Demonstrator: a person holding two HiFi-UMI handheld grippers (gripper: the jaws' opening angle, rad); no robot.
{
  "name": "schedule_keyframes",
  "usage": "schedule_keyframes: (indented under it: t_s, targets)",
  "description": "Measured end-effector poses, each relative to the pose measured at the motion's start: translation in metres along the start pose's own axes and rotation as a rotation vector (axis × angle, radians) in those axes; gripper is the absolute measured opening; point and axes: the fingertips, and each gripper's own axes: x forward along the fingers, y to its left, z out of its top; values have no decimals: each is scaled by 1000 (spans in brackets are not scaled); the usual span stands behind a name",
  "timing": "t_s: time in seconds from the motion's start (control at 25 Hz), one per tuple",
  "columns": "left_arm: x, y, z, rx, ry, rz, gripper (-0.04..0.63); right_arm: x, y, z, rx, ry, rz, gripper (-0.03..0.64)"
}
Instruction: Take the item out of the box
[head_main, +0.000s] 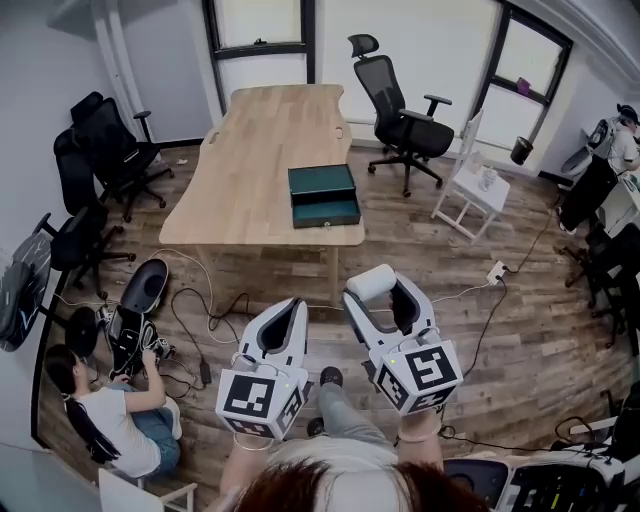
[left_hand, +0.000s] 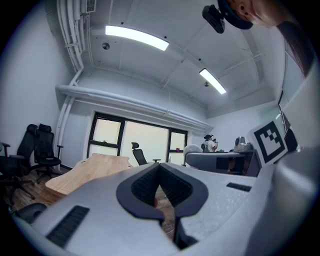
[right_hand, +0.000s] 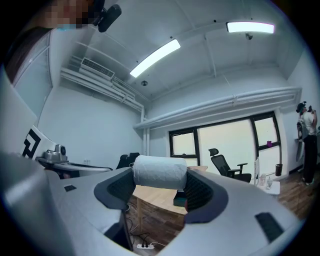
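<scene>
A dark green box (head_main: 323, 195) with its drawer pulled open sits near the front edge of the wooden table (head_main: 260, 140); in the right gripper view the box (right_hand: 180, 199) shows small and far behind the jaws. My right gripper (head_main: 381, 287) is shut on a white roll (head_main: 371, 282), held crosswise between the pads well short of the table. The roll (right_hand: 159, 172) fills the gap of the right gripper (right_hand: 160, 176). My left gripper (head_main: 292, 306) hangs beside it, its jaws together with nothing between them; the left gripper (left_hand: 161, 168) points level toward the table.
Black office chairs stand behind the table (head_main: 402, 122) and at its left (head_main: 108, 150). A small white side table (head_main: 472, 190) is at the right. A person (head_main: 110, 420) sits on the floor at the lower left amid cables (head_main: 200, 305). A power strip (head_main: 495, 271) lies on the floor.
</scene>
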Motion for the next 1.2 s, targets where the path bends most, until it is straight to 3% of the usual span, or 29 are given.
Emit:
schedule_keyframes:
  t_s: [1.2]
  targets:
    - [-38,-23,0,-5,-9,6,8,-31,27,3,-12,7,49,313]
